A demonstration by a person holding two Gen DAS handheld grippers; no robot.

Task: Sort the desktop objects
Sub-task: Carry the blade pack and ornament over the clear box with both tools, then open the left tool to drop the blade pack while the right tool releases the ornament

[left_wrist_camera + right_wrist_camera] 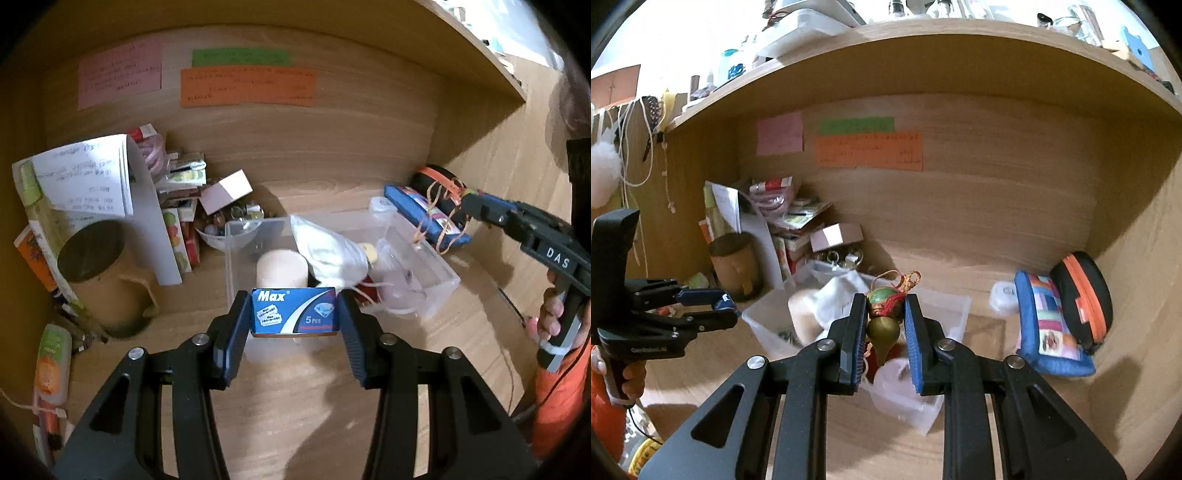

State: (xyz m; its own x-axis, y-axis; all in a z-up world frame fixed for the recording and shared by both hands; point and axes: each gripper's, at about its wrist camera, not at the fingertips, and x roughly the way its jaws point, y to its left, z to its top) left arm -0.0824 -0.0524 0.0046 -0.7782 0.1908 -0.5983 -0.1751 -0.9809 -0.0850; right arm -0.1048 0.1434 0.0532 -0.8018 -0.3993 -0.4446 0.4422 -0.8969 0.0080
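Observation:
My left gripper [294, 312] is shut on a blue "Max" razor-blade box [294, 312] and holds it just above the near edge of a clear plastic bin [439, 273]. The bin holds a cream cylinder [282, 266], a white pouch [328, 251] and other small items. My right gripper [885, 314] is shut on a green, red and gold gourd ornament [882, 321] with an orange cord, above the same bin [955, 314]. The right gripper shows in the left wrist view [465, 201] at the right, the left gripper in the right wrist view [733, 306] at the left.
The desk sits in a wooden alcove with coloured notes [247, 86] on the back wall. At the left stand papers and booklets [85, 177], a brown mug [99, 273], a small bowl [229, 236] and an orange tube [51, 365]. A blue pouch [1049, 325] and black-orange case [1082, 299] lie at the right.

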